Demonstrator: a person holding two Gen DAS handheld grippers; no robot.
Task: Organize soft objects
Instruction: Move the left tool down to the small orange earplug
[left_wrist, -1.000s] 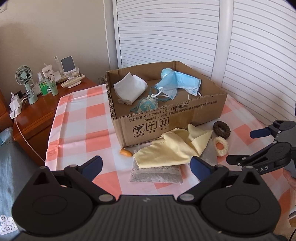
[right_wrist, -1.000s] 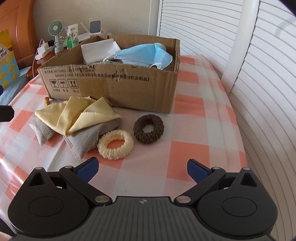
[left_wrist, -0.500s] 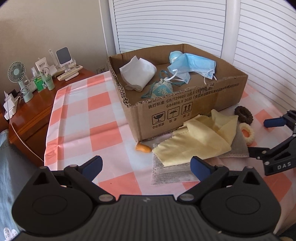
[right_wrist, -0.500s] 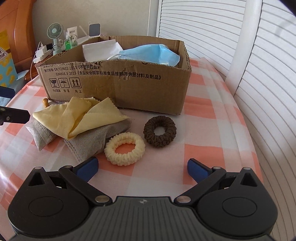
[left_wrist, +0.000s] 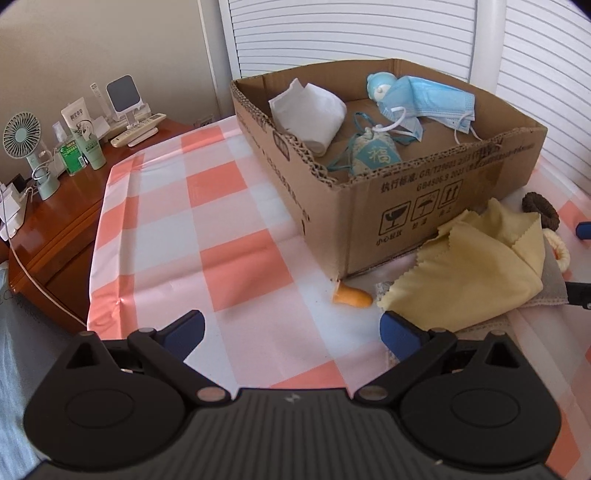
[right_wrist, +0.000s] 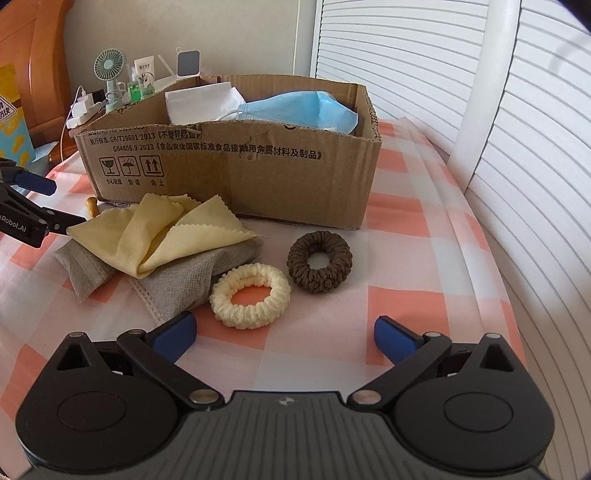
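A: Two grippers, both empty with jaws spread wide. The left gripper (left_wrist: 291, 330) hovers over the checked tablecloth (left_wrist: 184, 206); an orange earplug (left_wrist: 351, 296) lies just ahead at about 1 o'clock, near the corner of the cardboard box (left_wrist: 424, 206).

B: Which way does the earplug lie?

A: On its side, long axis roughly 9 to 3 o'clock, flared end left, rounded tip right toward the yellow cloth (left_wrist: 476, 266) (the tip almost meets the cloth's edge).

B: How should it be picked up?

A: Probably by closing across its narrow width, with the fingers straddling the long axis, gently, since foam squashes and can roll.

B: And the right gripper (right_wrist: 284, 334)?

A: It faces a cream scrunchie (right_wrist: 250, 301) at 12 o'clock, with a brown scrunchie (right_wrist: 319, 260) just beside, at 1 o'clock.
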